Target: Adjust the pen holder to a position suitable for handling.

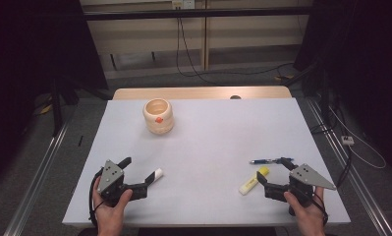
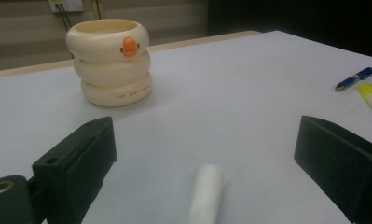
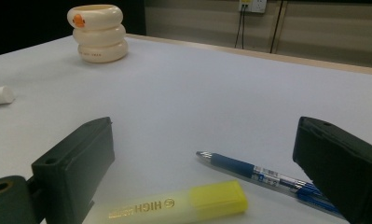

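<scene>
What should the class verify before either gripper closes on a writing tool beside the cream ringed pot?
1. Left gripper jaws open: ok.
2. White cylindrical marker lies between the left jaws, untouched: ok.
3. Right gripper jaws open: ok.
4. Yellow highlighter with cap lies flat between the right jaws: ok.
5. Blue ballpoint pen lies beside the highlighter and could be caught with it: not ok.
6. Cream ringed plastic pot upright, mouth unobstructed: ok.

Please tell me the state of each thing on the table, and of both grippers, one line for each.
Left gripper: open, holding nothing, jaws either side of the white marker.
Right gripper: open, holding nothing.
White marker: lying flat, untouched.
Highlighter: lying flat, yellow cap on.
Blue pen: lying flat beside the highlighter.
Cup: upright; its inside cannot be seen.
</scene>
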